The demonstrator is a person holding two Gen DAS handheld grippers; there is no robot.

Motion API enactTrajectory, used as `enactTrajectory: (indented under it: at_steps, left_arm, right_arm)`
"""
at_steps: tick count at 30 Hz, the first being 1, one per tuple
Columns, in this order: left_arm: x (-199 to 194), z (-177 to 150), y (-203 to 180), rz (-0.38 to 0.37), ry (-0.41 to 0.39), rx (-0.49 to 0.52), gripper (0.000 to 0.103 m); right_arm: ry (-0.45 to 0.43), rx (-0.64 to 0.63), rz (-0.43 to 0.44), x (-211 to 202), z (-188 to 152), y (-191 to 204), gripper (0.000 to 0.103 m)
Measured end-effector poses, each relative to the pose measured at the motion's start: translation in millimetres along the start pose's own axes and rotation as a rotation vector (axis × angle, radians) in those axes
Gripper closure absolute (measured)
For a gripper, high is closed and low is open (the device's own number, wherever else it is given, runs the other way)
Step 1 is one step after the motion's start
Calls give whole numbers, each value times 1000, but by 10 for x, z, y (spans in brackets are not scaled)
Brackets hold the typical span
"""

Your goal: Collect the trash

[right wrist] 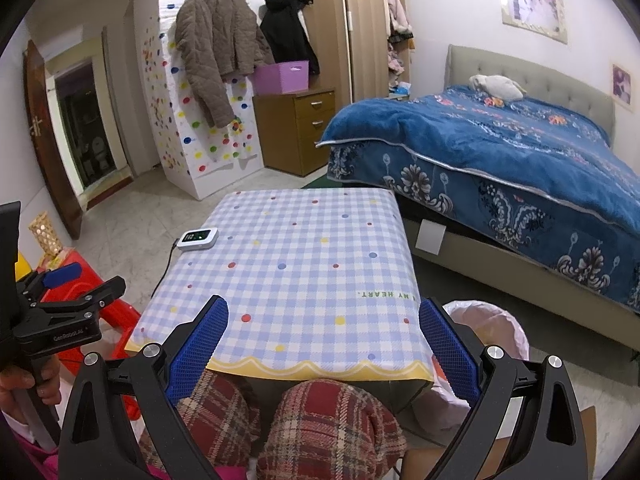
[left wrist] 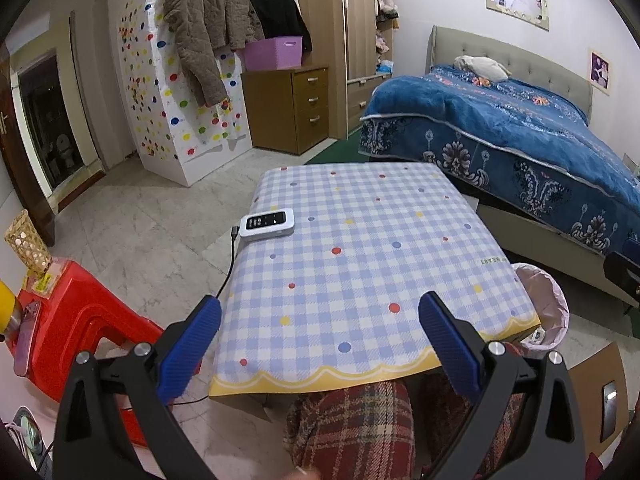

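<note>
Here, left tongs (left wrist: 320, 312) spread wide over the near edge of the checked bench (left wrist: 360, 240), gripping nothing. Right tongs (right wrist: 323, 318) likewise wide, bare. Pink-lined trash bin (right wrist: 496, 320) on the floor, just beside the bench's right corner. White device (left wrist: 267, 222) near the bench's left edge.

left wrist: near edge, faces table (left wrist: 360, 240) | right wrist: same, shares it
</note>
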State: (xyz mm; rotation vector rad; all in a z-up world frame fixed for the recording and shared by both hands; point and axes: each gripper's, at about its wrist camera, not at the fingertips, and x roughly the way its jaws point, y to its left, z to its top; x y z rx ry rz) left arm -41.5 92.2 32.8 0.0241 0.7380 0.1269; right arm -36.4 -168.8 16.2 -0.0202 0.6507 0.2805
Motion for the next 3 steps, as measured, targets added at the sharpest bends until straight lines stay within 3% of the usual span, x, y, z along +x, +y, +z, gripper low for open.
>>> enactTrajectory:
  at_steps: [3]
  left_arm:
    - [80,-27,-31,-18,14,7,7]
  right_arm:
    - [18,28,-14,80,-79,-167,8]
